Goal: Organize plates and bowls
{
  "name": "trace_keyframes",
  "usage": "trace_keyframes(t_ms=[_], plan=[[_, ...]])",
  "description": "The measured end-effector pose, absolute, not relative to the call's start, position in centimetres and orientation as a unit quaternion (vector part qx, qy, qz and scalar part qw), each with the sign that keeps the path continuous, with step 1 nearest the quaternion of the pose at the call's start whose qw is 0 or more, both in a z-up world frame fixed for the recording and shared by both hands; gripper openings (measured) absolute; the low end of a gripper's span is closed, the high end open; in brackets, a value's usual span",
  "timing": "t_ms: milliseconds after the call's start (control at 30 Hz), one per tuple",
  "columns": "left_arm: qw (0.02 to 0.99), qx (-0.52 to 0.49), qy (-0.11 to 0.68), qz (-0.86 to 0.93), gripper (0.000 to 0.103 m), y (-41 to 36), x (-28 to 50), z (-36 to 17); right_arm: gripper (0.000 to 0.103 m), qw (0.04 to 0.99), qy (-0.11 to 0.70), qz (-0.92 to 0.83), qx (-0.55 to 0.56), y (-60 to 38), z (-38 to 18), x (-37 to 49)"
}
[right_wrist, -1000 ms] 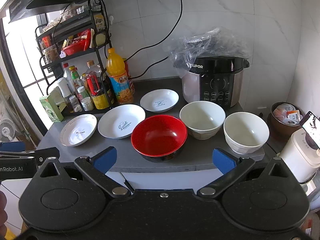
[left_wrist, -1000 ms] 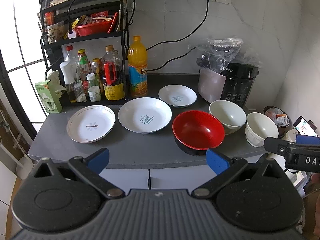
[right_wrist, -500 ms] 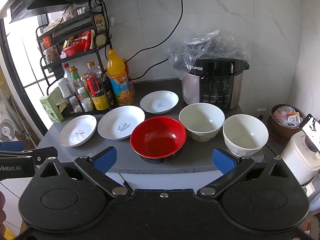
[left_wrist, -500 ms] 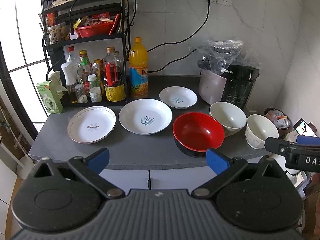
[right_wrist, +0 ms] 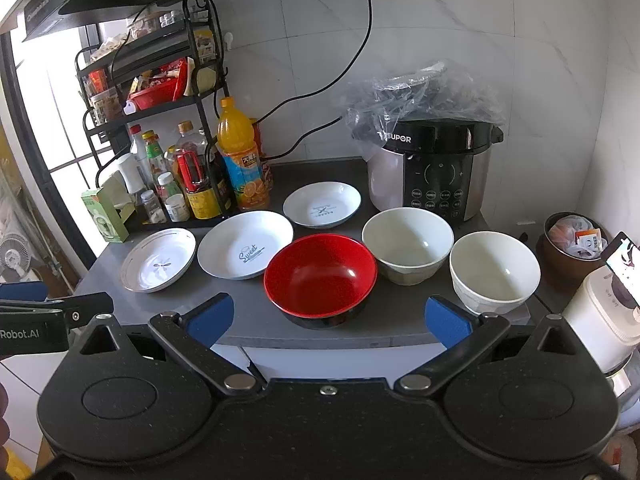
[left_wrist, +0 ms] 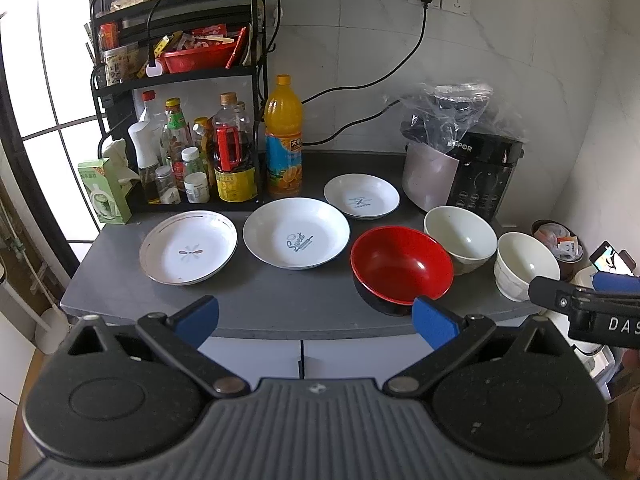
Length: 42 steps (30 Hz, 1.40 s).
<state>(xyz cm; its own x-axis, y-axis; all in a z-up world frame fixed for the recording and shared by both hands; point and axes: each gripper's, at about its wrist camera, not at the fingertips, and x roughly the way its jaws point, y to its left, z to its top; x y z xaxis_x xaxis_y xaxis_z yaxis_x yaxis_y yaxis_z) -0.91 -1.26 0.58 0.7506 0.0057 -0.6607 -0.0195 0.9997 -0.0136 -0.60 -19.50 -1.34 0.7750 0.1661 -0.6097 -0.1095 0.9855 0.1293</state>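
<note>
You hold both tools back from the counter edge, short of every dish, so the organizing has not begun as far as the layout shows. Your left gripper has its blue fingers spread wide with nothing between them, and your right gripper is likewise spread and empty.

On the grey countertop the three plates sit to the left: the rimmed plate with a small flower mark, the "Sweet" plate just beside it, and the small plate further back, near the orange juice bottle. The three bowls run to the right: the red bowl nearest the front edge, the cream bowl behind it in front of the Supor cooker, and the white bowl at the far right. No dish is stacked on another, though the red and cream bowls look close to touching (the angle does not settle it).

The step in hand looks like choosing a first piece. A sensible next move would be to bring one tool forward over a rim, likely the white bowl for your right or the rimmed plate for your left, one finger inside and one outside, then pinch firmly, since glazed rims may slip.
</note>
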Motion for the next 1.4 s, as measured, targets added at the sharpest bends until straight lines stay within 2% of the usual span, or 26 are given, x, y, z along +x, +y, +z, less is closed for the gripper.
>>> trace_keyframes(t_ms=[1400], plan=[[0.932, -0.02, 0.361, 0.007, 0.102, -1.4, 0.9, 1.8, 0.103, 0.94, 0.333, 0.075, 0.016, -19.1, -1.3, -0.4]])
